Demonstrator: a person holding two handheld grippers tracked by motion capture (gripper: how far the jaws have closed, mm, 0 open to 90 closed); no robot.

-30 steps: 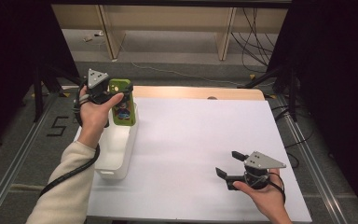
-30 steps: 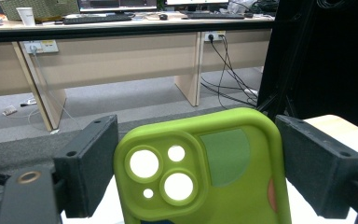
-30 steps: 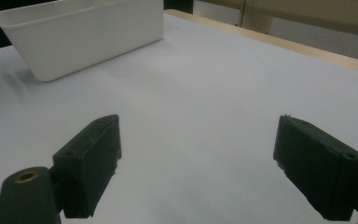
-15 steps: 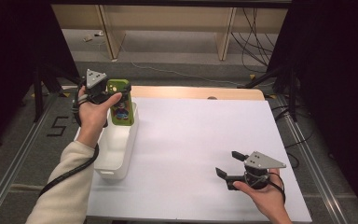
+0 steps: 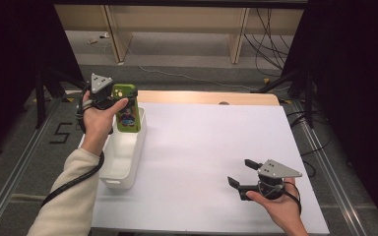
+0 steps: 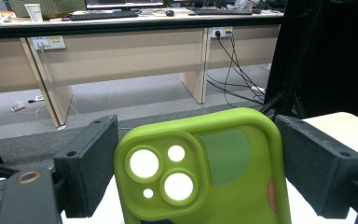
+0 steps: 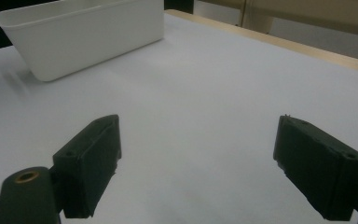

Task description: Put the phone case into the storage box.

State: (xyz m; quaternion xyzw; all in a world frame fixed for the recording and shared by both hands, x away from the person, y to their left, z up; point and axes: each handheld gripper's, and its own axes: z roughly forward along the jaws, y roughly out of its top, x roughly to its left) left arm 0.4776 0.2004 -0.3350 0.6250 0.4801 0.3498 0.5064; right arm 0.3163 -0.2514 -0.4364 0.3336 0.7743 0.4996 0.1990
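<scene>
A lime-green phone case (image 5: 126,110) with camera cut-outs and a coloured picture hangs over the far end of a white bin (image 5: 123,155) at the table's left. My left gripper (image 5: 119,100) is shut on it. In the left gripper view the case (image 6: 205,172) sits squeezed between both black pads (image 6: 91,168), its lower part cut off by the frame. At the table's near right my right gripper (image 5: 240,173) rests just above the white surface, open with nothing between its jaws. The right gripper view has that gripper (image 7: 198,140) facing the bin (image 7: 88,32) across bare table.
The white table top (image 5: 216,142) has a wooden strip along its far edge (image 5: 206,97). Metal rails run along both sides of the table. Beyond it are desk legs and cables on a grey floor (image 5: 177,54). What lies inside the bin cannot be made out.
</scene>
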